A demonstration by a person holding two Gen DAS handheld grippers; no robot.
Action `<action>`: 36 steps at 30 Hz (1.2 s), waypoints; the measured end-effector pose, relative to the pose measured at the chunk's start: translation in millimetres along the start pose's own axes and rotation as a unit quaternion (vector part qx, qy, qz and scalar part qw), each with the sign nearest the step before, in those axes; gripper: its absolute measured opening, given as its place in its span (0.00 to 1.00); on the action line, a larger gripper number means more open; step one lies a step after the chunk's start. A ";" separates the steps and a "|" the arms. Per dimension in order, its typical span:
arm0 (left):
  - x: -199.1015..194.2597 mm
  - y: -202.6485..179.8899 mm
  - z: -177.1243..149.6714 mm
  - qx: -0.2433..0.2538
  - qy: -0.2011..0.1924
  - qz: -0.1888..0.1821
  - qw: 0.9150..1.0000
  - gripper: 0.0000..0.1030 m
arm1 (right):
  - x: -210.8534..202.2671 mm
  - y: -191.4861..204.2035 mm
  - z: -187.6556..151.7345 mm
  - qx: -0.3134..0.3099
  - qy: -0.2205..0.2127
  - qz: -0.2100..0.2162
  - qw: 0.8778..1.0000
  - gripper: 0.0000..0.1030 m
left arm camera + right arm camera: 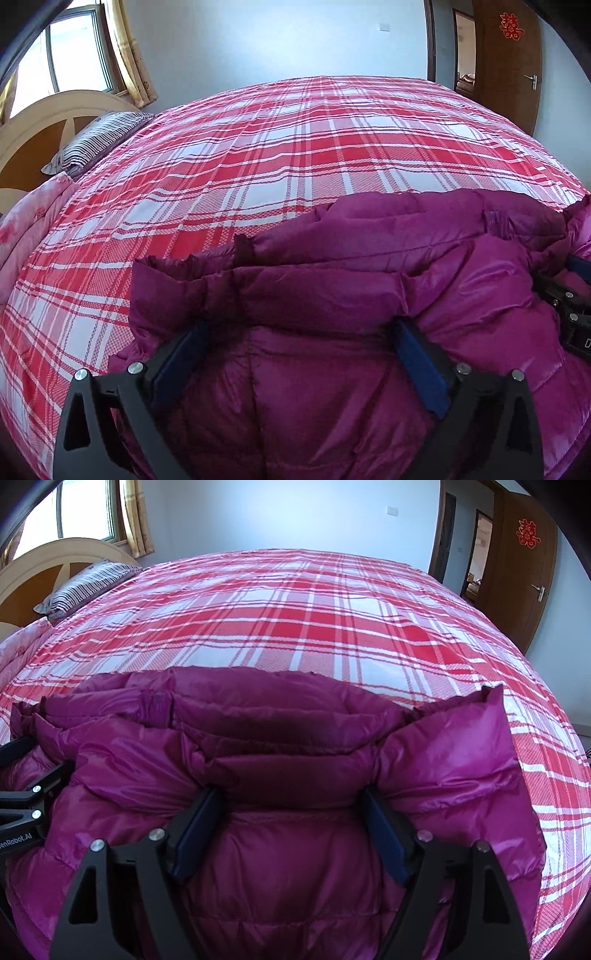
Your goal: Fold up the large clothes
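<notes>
Magenta puffer jacket (332,295) lay bunched on the near part of the bed, on a red/white plaid sheet (295,147). L gripper (301,330) had its 2 blue-padded fingers (421,354) spread wide w/ a thick fold of jacket bulging up between them; pads pressed into the fabric on both sides, prob. a grip, though tips were sunk in and hard to read. R gripper (293,801) looked the same: jaws wide, quilted fold packed between. Both sat side by side, each seen at the edge of the other's view. Striped pillow (85,587) by the headboard (55,554), far left; wooden door (524,561) far right.
</notes>
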State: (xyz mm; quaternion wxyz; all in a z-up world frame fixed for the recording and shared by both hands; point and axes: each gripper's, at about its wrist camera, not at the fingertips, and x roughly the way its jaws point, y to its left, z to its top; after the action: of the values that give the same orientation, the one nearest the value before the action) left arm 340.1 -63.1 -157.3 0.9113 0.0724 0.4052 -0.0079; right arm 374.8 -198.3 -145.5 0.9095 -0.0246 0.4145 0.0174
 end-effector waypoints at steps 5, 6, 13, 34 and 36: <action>0.9 -0.4 -0.1 0.000 0.000 0.000 1.000 0.99 | 0.2 1.0 0.5 -0.001 0.000 -0.002 1.000 0.79; 0.9 -0.2 -0.3 0.000 -0.001 0.000 1.000 0.99 | 0.1 0.8 0.5 -0.001 0.000 -0.002 1.000 0.79; 0.9 0.8 -0.7 -0.003 -0.002 -0.002 1.000 0.99 | -28.5 -6.3 0.4 0.041 -0.018 0.012 0.999 0.79; -33.7 10.8 1.7 -0.068 -0.008 -0.036 0.997 0.99 | -22.0 26.7 -29.4 0.024 -0.032 -0.024 0.999 0.94; -47.6 -2.8 2.0 -0.050 -0.028 -0.036 0.998 0.99 | -22.2 28.1 -30.2 0.024 -0.034 -0.026 0.999 0.94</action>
State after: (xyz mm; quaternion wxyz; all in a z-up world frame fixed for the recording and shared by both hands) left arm 309.4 -68.3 -121.1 0.9239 0.0119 0.3818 -0.0220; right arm 336.0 -172.3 -149.4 0.9235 -0.0127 0.3832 -0.0153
